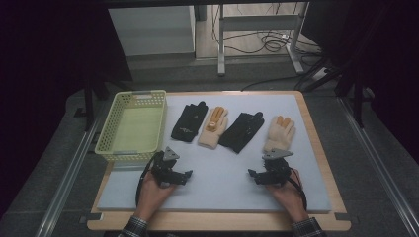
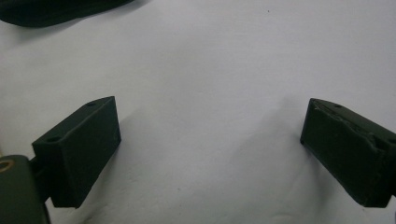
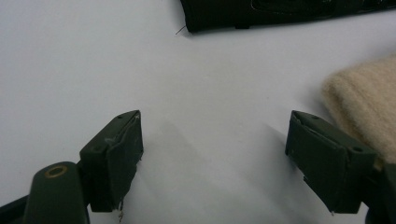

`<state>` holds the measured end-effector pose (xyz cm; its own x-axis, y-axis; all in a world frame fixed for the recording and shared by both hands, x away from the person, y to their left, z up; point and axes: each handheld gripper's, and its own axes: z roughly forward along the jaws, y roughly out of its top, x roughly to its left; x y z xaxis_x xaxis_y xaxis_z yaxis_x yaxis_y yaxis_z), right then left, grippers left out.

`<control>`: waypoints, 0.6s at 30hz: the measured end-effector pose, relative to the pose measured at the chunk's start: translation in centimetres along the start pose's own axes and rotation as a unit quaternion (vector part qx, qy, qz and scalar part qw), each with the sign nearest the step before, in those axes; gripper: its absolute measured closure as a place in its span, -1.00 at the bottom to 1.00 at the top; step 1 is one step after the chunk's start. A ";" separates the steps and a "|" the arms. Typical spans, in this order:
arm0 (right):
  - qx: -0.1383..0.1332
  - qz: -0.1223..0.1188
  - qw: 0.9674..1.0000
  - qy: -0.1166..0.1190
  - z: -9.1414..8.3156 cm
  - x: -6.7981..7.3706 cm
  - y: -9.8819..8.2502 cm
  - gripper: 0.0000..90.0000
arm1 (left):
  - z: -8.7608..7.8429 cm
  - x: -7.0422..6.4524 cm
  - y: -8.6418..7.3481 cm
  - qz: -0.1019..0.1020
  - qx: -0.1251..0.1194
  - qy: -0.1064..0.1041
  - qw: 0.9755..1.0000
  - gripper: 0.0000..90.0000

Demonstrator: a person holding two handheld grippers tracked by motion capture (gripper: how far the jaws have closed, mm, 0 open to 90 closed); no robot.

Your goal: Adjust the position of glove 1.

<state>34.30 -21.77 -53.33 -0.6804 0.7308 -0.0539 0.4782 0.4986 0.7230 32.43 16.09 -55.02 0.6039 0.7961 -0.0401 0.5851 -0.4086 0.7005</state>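
Four gloves lie in a row across the far half of the white mat [image 1: 222,182]: a black glove [image 1: 188,122], a cream glove [image 1: 213,127], a second black glove [image 1: 242,131] and a second cream glove [image 1: 279,133], cuffs toward the person. None is held or touched.

The right gripper [image 1: 253,174] rests on the mat just short of the second cream glove's cuff. Its jaws stand wide apart with bare mat between them; in the right gripper view that cuff [image 3: 364,105] lies close beside one jaw, and the second black glove's cuff [image 3: 261,11] is farther ahead.

The left gripper [image 1: 187,175] rests on the mat near the basket's front corner, jaws likewise wide and empty; in the left gripper view, an edge of a black glove [image 2: 56,11] lies well ahead.

Open mat separates the two grippers and runs up to the cuffs, unobstructed.

The yellow-green basket [image 1: 111,143] stands at the mat's left edge, just beside the first black glove. The mat's wooden board border [image 1: 323,158] runs close to the right of the second cream glove.
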 end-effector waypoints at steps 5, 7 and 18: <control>0.000 0.000 1.000 0.000 0.0 0.0 0.0 -0.58 | 0.0 0.0 0.0 -0.001 0.000 0.000 1.000 -0.89; 0.001 0.000 1.000 0.000 0.0 0.0 0.0 -0.58 | 0.0 0.0 0.0 -0.001 0.000 0.000 1.000 -0.89; 0.002 0.003 1.000 0.002 0.0 0.0 0.1 -0.58 | 0.0 0.0 0.0 0.000 0.000 0.000 1.000 -0.89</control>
<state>34.35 -21.78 -53.27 -0.6801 0.7316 -0.0475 0.4841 0.4968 0.7203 32.44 16.10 -55.02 0.6042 0.7958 -0.0393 0.5846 -0.4092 0.7006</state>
